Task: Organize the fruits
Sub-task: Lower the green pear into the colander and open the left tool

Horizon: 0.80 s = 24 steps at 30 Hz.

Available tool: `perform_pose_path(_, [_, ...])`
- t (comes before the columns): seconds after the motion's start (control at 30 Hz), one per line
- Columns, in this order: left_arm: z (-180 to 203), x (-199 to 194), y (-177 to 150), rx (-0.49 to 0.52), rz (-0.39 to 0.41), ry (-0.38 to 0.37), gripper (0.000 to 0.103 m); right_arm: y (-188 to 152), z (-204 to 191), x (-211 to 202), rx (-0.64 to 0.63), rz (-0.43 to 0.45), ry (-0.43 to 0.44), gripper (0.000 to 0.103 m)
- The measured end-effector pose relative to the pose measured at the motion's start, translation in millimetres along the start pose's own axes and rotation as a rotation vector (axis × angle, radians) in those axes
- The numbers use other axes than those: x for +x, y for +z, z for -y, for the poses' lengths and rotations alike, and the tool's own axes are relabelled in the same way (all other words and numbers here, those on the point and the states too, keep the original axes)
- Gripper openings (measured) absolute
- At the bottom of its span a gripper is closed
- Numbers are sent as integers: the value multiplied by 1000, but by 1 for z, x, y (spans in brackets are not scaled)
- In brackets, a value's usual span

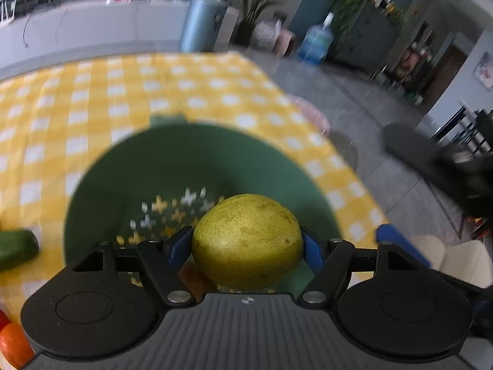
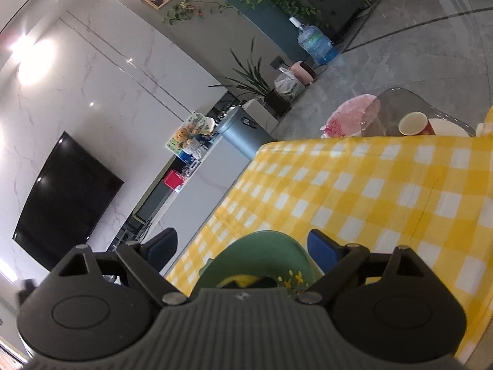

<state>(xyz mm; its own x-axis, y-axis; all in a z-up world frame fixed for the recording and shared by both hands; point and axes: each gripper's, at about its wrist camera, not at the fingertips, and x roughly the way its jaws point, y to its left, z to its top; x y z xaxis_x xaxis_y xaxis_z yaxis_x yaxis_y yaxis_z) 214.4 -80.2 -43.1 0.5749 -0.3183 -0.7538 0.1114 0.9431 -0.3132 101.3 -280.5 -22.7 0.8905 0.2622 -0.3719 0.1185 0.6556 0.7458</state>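
Left gripper (image 1: 246, 240) was clamped on a yellow-green pear (image 1: 247, 240), blue pads (image 1: 180, 243) pressing both sides of the fruit. The pear hung over the green colander (image 1: 172, 160), above its near half; whether it touched the bottom could not be told. The colander had cross-shaped holes in its floor and sat on the worktop (image 1: 92, 92), covered with a yellow-and-white checked cloth. The left wrist view was motion-blurred.

At the left edge of that view a dark green vegetable, probably a cucumber (image 1: 15, 248), lay on the cloth just beside the colander. Bottom left corner: an orange fruit (image 1: 12, 345) with something red next to it, both cut off by the frame.

Right gripper (image 2: 242, 246) was released, blue pads (image 2: 320, 248) wide apart, nothing between them. It hovered over the near left rim of the same green colander (image 2: 262, 252), and something yellow and black showed inside the bowl, partly hidden by the gripper body. Its blue pad also showed at the right edge of the left wrist view.

At the far right of the worktop, past the cloth's edge, stood a red paper cup (image 2: 414, 123) on a smoked-glass surface, beside a white plate.
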Motion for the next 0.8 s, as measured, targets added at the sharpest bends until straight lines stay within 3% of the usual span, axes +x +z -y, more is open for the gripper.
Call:
perform_pose_path(0.23, [4, 11, -4, 75, -9, 34, 84, -1, 7, 6, 48, -54, 62, 89])
perform_pose_path(0.33, [5, 8, -9, 105, 20, 22, 89, -1, 7, 5, 45, -55, 72, 89])
perform_pose_path(0.47, [-1, -4, -6, 48, 99, 12, 96, -3, 8, 6, 56, -78, 96, 87])
perform_pose_path(0.6, [-8, -19, 2, 19, 130, -5, 96, -3, 7, 3, 57, -67, 98, 87])
perform_pose_path(0.8, [-14, -64, -2, 16, 205, 38, 95, -6, 5, 0, 39, -64, 132, 87])
